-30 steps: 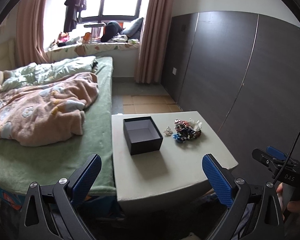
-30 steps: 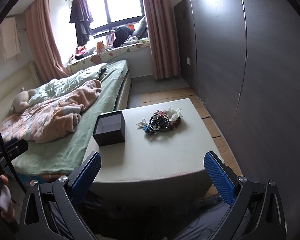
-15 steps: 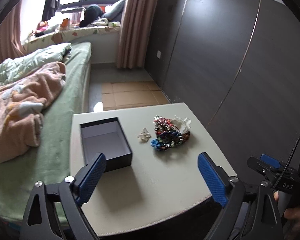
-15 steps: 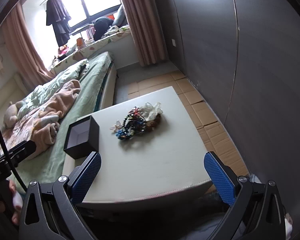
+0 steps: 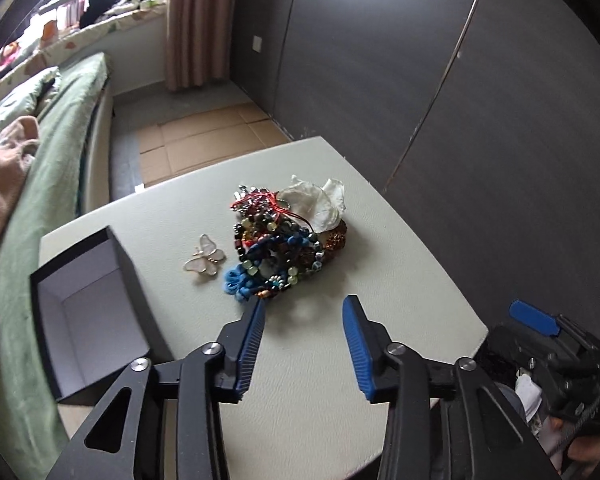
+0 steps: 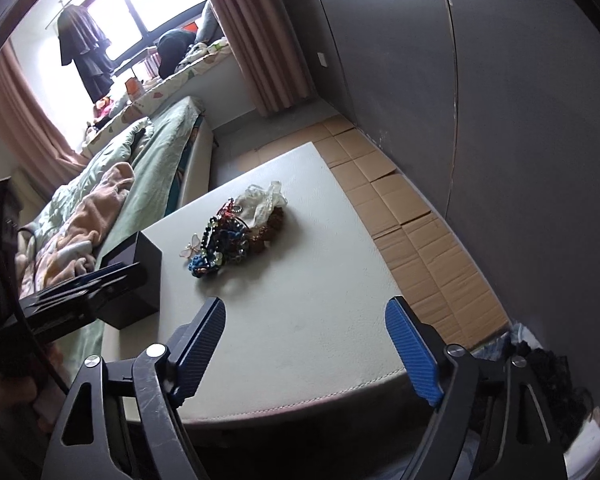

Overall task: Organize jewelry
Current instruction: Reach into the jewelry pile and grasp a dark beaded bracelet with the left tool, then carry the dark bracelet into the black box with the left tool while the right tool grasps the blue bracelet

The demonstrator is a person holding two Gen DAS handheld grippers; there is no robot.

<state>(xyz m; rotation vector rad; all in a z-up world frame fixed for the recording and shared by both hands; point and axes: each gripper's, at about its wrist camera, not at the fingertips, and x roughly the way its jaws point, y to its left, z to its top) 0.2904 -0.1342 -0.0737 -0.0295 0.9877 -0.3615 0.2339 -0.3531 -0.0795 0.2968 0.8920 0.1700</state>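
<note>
A pile of beaded jewelry (image 5: 284, 248) with a white cloth piece lies on the pale table (image 5: 400, 264); it also shows in the right wrist view (image 6: 228, 240). A pink butterfly brooch (image 5: 206, 258) lies left of the pile. An open black box (image 5: 88, 312), empty with a white lining, stands at the table's left; it also shows in the right wrist view (image 6: 138, 276). My left gripper (image 5: 304, 312) is open and empty, just in front of the pile. My right gripper (image 6: 306, 320) is open and empty over the table's near part.
A bed (image 6: 152, 160) with green sheet and pink blanket runs along the table's left side. A dark wardrobe wall (image 5: 440, 80) stands to the right. Cardboard sheets (image 6: 412, 208) cover the floor between table and wall.
Both grippers have moved forward and down toward the table. My left gripper has closed in on the jewelry pile and its jaws have narrowed. The right gripper stays wide open.
</note>
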